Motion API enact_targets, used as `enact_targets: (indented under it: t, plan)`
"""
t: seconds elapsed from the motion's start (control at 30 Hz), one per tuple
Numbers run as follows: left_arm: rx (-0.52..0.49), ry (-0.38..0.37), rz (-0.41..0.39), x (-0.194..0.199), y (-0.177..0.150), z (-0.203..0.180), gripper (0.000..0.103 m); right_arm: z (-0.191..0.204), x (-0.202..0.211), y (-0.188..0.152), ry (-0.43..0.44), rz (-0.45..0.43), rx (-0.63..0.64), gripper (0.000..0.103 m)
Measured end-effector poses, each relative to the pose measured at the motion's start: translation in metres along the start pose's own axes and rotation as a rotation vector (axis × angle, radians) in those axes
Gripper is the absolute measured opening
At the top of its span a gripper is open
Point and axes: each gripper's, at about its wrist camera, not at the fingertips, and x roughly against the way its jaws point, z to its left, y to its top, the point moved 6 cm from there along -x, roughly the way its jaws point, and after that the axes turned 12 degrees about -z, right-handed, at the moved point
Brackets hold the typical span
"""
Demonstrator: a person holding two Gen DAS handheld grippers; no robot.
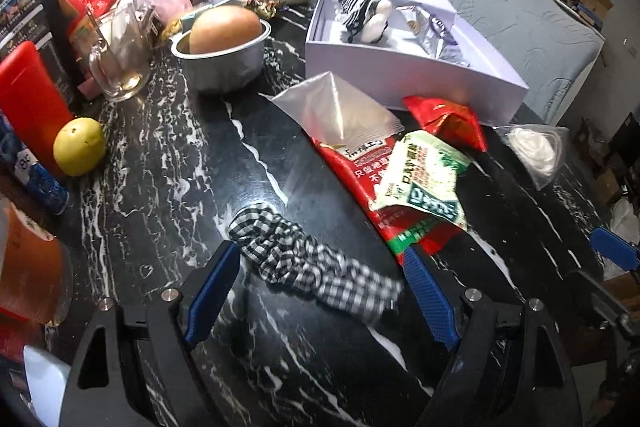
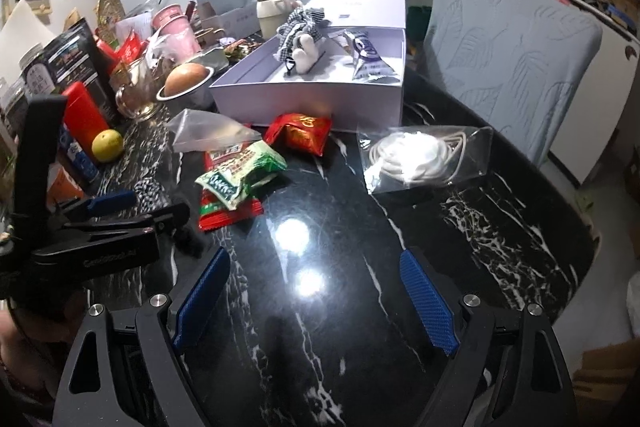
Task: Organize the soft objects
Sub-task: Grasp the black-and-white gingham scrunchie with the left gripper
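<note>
Left hand-held gripper (image 1: 320, 291) is hanging low over the tabletop (image 1: 168, 187) with its two fingers spread wide, and the checked fabric scrunchie (image 1: 312, 263) is lying directly between them, not yet pinched. Its long axis is running diagonally, from the left finger toward the right one. Further ahead, the lilac box (image 1: 404, 75) is waiting with a plush toy (image 1: 366, 7) inside. Right hand-held gripper (image 2: 316, 303) is also spread, holding nothing, and is farther from the scrunchie.

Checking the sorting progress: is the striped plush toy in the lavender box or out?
In. The striped plush toy lies inside the open lavender cardboard box, beside a purple foil packet; the box lid stands raised behind.
</note>
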Motion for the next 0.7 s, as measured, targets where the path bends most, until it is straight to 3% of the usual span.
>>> enact_targets:
  t: [0.4,0.57,0.63,0.7]
  plan:
    - [-0.011,-0.035,-0.013,-0.016,0.002,0.000,0.081,-0.015,-0.012,0.004,-0.023,0.009,-0.032,0.088]
    - [-0.032,-0.024,-0.017,-0.012,-0.002,0.003,0.041,-0.014,-0.015,0.006,-0.018,0.011,-0.029,0.088]
    - [-0.031,-0.033,-0.026,-0.010,-0.002,0.005,0.028,-0.012,-0.015,0.006,-0.014,0.010,-0.028,0.088]
    - [-0.001,-0.059,-0.023,-0.008,-0.002,0.009,0.024,-0.010,-0.016,0.006,-0.008,0.010,-0.026,0.088]
